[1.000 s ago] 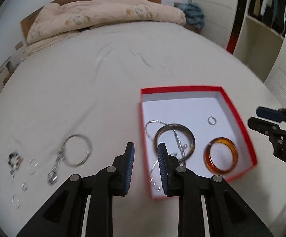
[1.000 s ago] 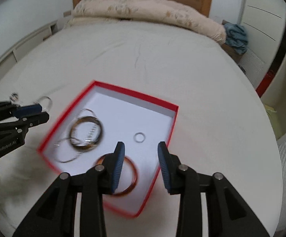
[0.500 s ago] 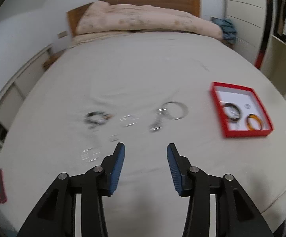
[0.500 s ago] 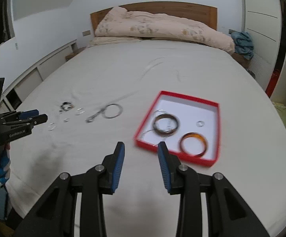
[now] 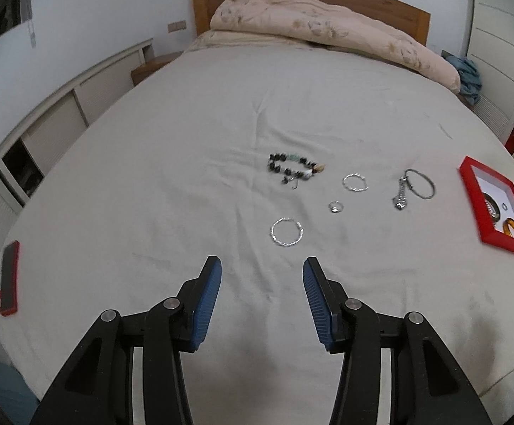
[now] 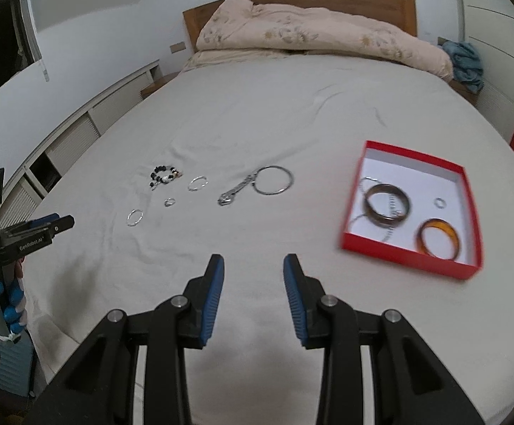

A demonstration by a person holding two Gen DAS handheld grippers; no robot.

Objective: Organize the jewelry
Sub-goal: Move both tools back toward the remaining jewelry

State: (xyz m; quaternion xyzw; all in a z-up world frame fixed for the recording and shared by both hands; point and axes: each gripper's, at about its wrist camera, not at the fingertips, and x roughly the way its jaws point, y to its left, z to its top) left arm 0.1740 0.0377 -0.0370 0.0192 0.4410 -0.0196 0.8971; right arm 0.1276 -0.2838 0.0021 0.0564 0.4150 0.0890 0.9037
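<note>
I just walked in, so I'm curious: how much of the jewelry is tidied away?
Done: an amber bangle, dark bangle and small ring lie in the red box. In hand: nothing; both hand-held grippers are open. Left: the beaded bracelet, twisted hoops and keyring remain on the bed.

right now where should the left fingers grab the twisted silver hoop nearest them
Probably from straight above, fingers astride the near arc of the twisted silver hoop. It lies flat on the bed sheet, apart from the other pieces, so only its thin rim can be pinched. The left gripper is already open before it.
</note>
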